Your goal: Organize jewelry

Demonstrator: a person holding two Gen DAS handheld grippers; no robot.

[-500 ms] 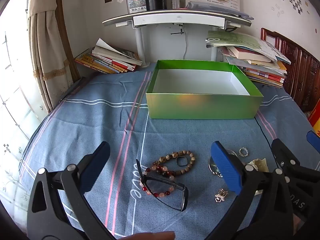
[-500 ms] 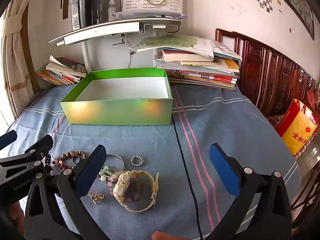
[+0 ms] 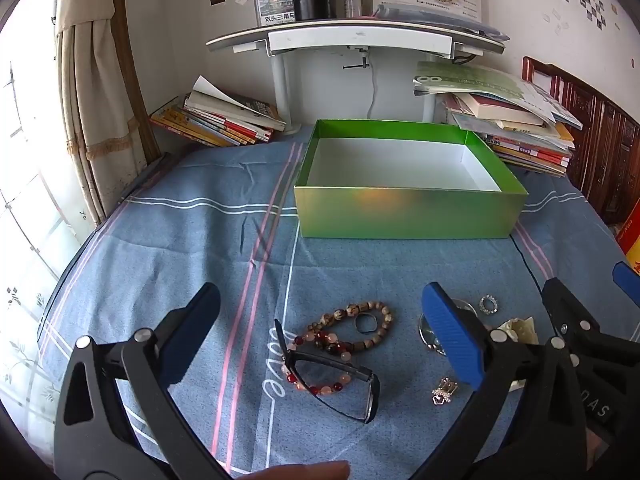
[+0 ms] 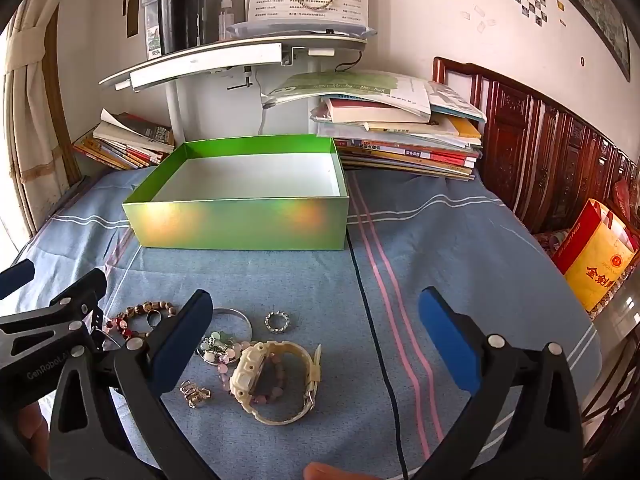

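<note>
While both tongs hung wide over the blue cloth (image 3: 200, 240), nothing was seen to differ from half a second before:

Change: none visible; no piece had shifted, neither tool had moved.
Left gripper (image 3: 320, 332): jaws wide, empty, tilted down at the pile.
Between its jaws: black-framed glasses (image 3: 340, 376) lying over the pink-and-red bead bracelet (image 3: 320, 388); wooden bead bracelet (image 3: 360, 320) just beyond, a dark ring (image 3: 366, 323) inside its loop.
Right gripper (image 4: 316, 332): jaws wide, empty.
Between its jaws: silver bangle (image 4: 240, 316) by the left jaw, sparkly ring (image 4: 277, 322), cream watch (image 4: 276, 376); gold clip (image 4: 195, 394) near the left jaw.
Ahead of both: green box (image 4: 240, 220), nothing showing in what is visible of its white inside, well apart from the jewelry.
Task meaning: sorting judged not yet begun; every piece lay outside the box.
</note>
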